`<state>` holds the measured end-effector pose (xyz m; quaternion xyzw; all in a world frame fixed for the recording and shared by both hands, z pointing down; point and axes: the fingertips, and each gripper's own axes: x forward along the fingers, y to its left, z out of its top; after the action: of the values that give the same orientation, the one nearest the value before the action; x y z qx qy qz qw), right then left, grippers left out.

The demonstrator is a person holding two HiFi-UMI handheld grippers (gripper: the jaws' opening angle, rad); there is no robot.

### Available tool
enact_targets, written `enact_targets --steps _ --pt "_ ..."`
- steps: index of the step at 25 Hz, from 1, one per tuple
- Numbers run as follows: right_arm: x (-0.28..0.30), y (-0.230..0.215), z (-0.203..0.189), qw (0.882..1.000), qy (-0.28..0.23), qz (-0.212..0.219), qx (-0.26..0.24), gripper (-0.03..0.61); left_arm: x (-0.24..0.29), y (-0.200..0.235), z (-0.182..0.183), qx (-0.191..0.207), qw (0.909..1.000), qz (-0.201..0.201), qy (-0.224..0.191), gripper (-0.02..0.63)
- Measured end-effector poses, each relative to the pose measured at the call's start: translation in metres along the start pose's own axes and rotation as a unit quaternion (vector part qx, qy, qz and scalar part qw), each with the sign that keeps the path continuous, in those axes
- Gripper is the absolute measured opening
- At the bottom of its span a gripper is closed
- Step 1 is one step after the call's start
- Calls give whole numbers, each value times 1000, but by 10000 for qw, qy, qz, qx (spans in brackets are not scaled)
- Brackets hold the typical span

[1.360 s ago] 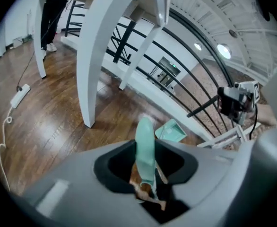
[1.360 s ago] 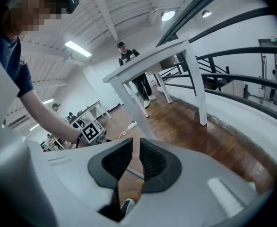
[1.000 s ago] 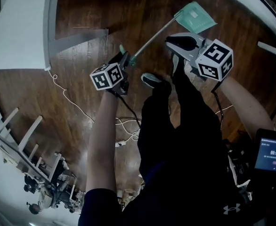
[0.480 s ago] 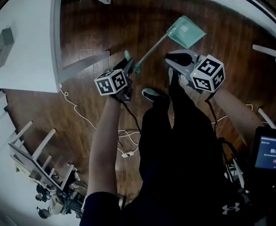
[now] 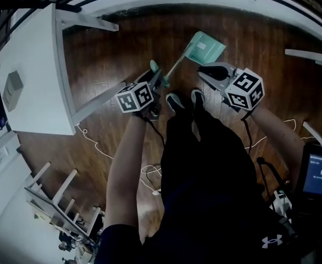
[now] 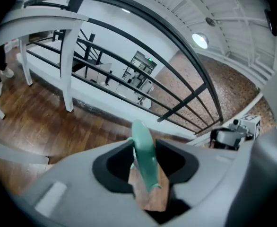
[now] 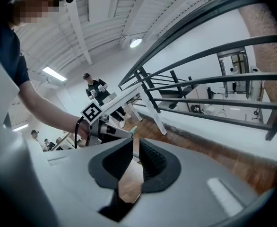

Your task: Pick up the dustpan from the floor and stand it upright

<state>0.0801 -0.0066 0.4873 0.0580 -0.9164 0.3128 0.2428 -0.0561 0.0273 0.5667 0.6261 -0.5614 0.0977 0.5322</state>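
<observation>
Head view, looking steeply down: a person stands on a dark wooden floor (image 5: 111, 43), shoes (image 5: 176, 100) together, beside a white tabletop (image 5: 34, 65). A green long-handled dustpan (image 5: 205, 47) sits with its pan on the floor ahead of the feet. Its thin handle (image 5: 175, 65) rises back toward the left tool (image 5: 154, 77), so the dustpan looks raised and close to upright, leaning slightly. The right tool (image 5: 205, 71) hangs just beside the handle without touching it. Left gripper view: the green grip end of the handle (image 6: 142, 141) lies between the left tool's jaws, which are wide and opening. It sits close against one pad, while a sliver of floor shows beside the other, so the hold looks loose rather than clamped. A black railing (image 6: 129, 56) crosses behind. Right gripper view: the right tool (image 7: 135, 160) has its jaws a narrow gap apart with only floor showing between them, so it carries nothing. The left tool (image 7: 112, 132) shows beyond it. The step in hand appears to be letting go once the dustpan stands. The next move likely calls for drawing the left tool clear without nudging the handle, and for checking that the dustpan balances alone.
</observation>
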Motion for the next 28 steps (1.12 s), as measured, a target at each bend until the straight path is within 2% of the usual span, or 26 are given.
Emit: enact_targets --steps 3,11,21,28 --pt "-8 -18 5 9998 14 -202 -76 44 16 -17 16 93 9997 -210 42 149" --pt "-8 -50 37 9968 -198 -755 190 41 43 -40 41 164 9980 -572 198 147" --pt "-12 -89 81 9879 -440 -1456 319 41 72 -64 57 -169 9951 -900 370 141" --pt "-12 -89 89 9859 -627 -1504 384 41 77 -72 64 -148 9935 -1037 449 141"
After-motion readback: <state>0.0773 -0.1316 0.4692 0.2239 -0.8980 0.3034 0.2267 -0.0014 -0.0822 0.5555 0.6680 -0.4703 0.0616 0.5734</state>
